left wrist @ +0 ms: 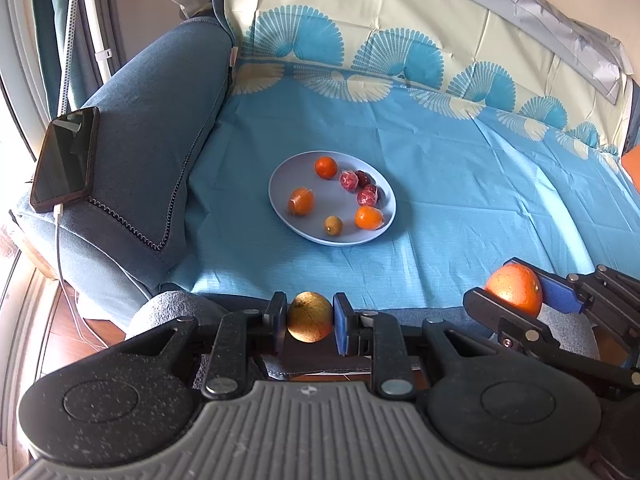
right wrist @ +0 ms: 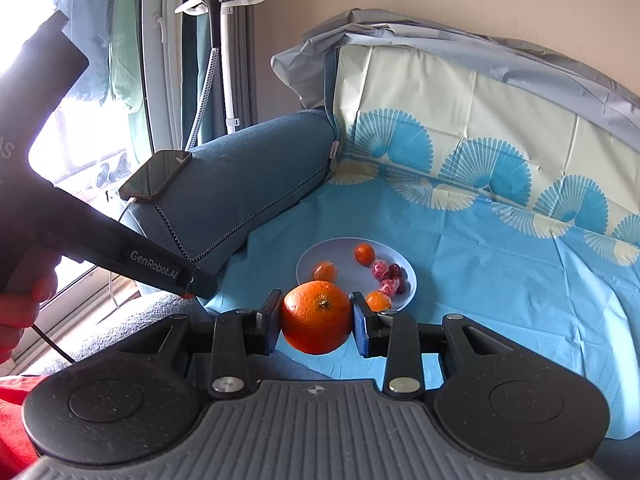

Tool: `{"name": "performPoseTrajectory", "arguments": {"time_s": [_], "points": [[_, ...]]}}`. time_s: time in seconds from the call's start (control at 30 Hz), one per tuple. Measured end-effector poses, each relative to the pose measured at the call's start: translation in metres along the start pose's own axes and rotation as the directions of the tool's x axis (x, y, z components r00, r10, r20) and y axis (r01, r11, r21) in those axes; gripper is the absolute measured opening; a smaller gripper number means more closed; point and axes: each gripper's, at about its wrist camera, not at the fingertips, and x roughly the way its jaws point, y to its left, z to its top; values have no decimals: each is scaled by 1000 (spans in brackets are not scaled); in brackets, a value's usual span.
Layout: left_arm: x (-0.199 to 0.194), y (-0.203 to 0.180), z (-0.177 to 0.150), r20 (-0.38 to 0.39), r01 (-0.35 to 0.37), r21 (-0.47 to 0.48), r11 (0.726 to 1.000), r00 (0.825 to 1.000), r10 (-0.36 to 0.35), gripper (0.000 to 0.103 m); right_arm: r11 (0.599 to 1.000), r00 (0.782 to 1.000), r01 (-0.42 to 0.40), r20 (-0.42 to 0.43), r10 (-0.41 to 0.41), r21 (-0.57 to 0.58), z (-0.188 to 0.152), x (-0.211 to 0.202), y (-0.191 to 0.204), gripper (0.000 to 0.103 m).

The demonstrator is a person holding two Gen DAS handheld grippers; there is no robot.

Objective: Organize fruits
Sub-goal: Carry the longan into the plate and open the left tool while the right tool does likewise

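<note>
Fruits: a kiwi (left wrist: 310, 317) is clamped between the pads of the left gripper (left wrist: 310, 320), held in the air above the near edge of the blue cloth (left wrist: 480, 184). An orange (right wrist: 316, 317) is pinched in the right gripper (right wrist: 316, 320), jaws pressed on both its sides; it also shows at the right of the left wrist view, near the kiwi but apart. Both are held short of the plate (left wrist: 280, 196). The plate lies on the cloth, well ahead of both grippers. In it: three small oranges (left wrist: 326, 167), two of them in clear wrap, a second small kiwi (left wrist: 333, 225) at the near rim, and red wrapped fruits (left wrist: 349, 181) bunched at the right side. A phone (left wrist: 66, 159) lies on the sofa arm (left wrist: 160, 132) to the left, cable plugged in. Part of a hand (right wrist: 20, 308) shows at the left edge of the right wrist view.
</note>
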Motion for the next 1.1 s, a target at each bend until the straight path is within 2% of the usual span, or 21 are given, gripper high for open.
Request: {"name": "performPoseTrajectory", "arguments": {"time_s": [0.33, 0.8, 1.1], "points": [[19, 5, 20, -10, -12, -9, 1000, 1000, 12, 27, 1000, 999, 8, -40, -7, 24, -1, 23, -7, 37], [69, 2, 82, -9, -9, -26, 1000, 1000, 9, 27, 997, 997, 6, -80, -1, 72, 14, 83, -27, 37], [117, 2, 131, 72, -17, -17, 1000, 997, 19, 27, 996, 994, 28, -109, -19, 88, 25, 143, -48, 37]]}}
